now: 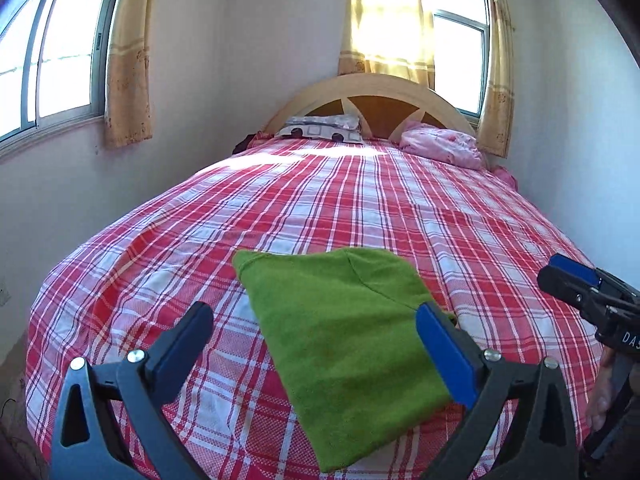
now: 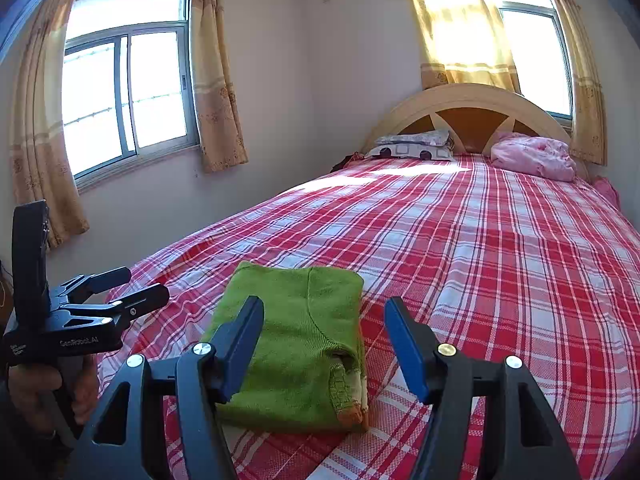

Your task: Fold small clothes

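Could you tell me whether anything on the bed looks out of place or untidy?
Little stands out. The green garment lies folded flat on the checked bedspread. Only the pink bedding by the headboard looks bunched up rather than spread.

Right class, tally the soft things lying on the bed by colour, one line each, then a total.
Green: 1, the folded garment
Pink: 1, the bundle by the headboard
Grey and white: 1, the pillow
Total: 3, all on the checked bedspread
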The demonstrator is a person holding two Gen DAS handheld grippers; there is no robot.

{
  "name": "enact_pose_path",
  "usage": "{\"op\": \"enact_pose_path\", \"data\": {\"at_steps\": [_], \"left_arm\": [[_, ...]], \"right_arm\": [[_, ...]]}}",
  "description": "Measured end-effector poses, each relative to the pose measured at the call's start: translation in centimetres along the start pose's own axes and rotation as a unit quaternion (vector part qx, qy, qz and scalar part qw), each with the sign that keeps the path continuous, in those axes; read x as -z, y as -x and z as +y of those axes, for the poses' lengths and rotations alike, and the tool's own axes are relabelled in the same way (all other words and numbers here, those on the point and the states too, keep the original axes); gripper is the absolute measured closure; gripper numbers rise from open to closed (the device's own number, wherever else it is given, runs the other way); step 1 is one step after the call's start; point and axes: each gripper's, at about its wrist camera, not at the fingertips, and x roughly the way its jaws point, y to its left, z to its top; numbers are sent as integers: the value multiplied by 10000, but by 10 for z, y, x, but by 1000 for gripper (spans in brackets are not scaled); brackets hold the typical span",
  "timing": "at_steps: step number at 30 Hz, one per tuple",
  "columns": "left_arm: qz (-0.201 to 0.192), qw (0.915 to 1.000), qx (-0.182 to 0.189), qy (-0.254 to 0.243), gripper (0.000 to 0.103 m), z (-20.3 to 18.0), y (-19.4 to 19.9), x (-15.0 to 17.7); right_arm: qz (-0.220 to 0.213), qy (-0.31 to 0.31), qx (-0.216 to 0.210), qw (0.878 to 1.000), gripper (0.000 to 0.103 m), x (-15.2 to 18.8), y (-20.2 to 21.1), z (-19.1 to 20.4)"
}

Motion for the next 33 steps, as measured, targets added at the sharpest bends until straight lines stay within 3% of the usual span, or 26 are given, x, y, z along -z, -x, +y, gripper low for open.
{"op": "enact_pose_path", "data": {"at_steps": [33], "left_arm": [[-74, 10000, 0, -7, 0, -4, 7, 0]], "right_arm": [[-7, 37, -14, 10000, 38, 5, 0, 6]]}}
